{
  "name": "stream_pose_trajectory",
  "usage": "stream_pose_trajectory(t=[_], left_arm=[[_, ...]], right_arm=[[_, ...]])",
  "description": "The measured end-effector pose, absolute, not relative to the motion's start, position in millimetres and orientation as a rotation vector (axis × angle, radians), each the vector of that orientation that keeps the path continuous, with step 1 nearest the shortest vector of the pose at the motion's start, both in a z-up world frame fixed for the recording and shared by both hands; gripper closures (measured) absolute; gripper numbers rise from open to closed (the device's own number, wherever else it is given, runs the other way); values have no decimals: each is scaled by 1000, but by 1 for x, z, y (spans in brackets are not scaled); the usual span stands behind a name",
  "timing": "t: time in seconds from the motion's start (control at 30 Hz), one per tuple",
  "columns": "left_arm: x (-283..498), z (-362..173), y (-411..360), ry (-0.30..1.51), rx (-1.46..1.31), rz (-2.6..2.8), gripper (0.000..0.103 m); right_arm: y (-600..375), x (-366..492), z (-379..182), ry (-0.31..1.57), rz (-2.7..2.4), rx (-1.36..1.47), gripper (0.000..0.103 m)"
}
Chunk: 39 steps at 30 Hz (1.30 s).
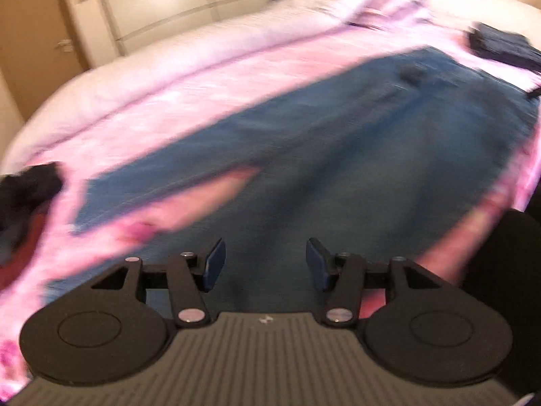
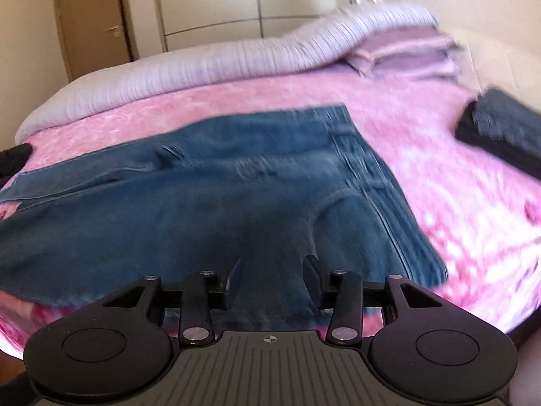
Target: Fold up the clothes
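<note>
A pair of blue jeans (image 1: 304, 155) lies spread flat on a pink bedspread (image 1: 169, 115), legs running to the left, waist to the right. In the right wrist view the jeans (image 2: 203, 196) fill the middle, with the waistband at the right. My left gripper (image 1: 265, 264) hangs open over the denim near the bed's front edge, nothing between its blue pads. My right gripper (image 2: 272, 280) also stands open above the jeans' near edge and holds nothing. Both views are blurred.
A folded dark garment (image 2: 500, 132) rests on the pink bedspread (image 2: 422, 169) at the right; in the left wrist view the dark garment (image 1: 500, 47) sits far right. Another dark cloth (image 1: 27, 189) lies at the left edge. Lilac pillows (image 2: 405, 54), a door (image 2: 91, 23) and wardrobe panels (image 2: 209, 3) stand behind.
</note>
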<state>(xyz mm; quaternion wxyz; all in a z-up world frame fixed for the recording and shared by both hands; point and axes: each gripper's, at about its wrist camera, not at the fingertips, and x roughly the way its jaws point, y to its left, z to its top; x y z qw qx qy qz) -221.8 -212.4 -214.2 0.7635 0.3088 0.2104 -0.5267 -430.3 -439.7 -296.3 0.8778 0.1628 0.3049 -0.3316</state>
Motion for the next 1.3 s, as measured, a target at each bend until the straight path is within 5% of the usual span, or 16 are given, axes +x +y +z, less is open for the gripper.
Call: stream_pose_trajectory(t=[0.17,0.43,0.5,0.67,1.03,1.3], left_arm=[[-139,-216,-224,210,954,-931,51],[-81,-283,-257,-67,1556,-1008,62],[-74,-292,-255,-161,1636,-998,94],[-45,-306,-257,-199,1690,-915,101],[-48,-292,-235,-30,1579,-825,92],[-104,-223,-160,203,1129,-885,73]], right_arm=[[-431,-386,-287,629,-605,282,57],[-426,-325,-305,669,-538,227,55],[-428,-321,-309,681,-551,227,55],[-436,-327,-312,691,-592,252,55],[-438,-352,-322,719,-616,324,54],[-419,-386,-328,721,-659,360,52]])
